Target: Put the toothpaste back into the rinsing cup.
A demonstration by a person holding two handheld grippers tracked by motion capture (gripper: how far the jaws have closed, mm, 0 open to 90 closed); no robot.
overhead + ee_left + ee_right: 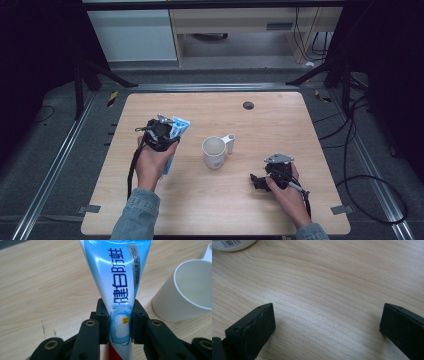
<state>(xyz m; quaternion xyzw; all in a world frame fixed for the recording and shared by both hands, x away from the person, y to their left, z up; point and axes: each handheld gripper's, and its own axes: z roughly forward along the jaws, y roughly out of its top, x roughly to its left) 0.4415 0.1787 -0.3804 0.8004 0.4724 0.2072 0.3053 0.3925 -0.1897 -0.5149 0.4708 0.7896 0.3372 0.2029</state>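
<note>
Your left hand-held gripper (119, 322) pinches the toothpaste tube (117, 277); keep it upright, aim probably for the white mug (214, 153). Right hand-held gripper (327, 325) rests spread.

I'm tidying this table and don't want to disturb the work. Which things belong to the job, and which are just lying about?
In the job:
- toothpaste tube, clamped in the left gripper
- white cup, close beside it

Lying about:
- right gripper, open over bare table
- dark round disc near the table's far edge
</note>
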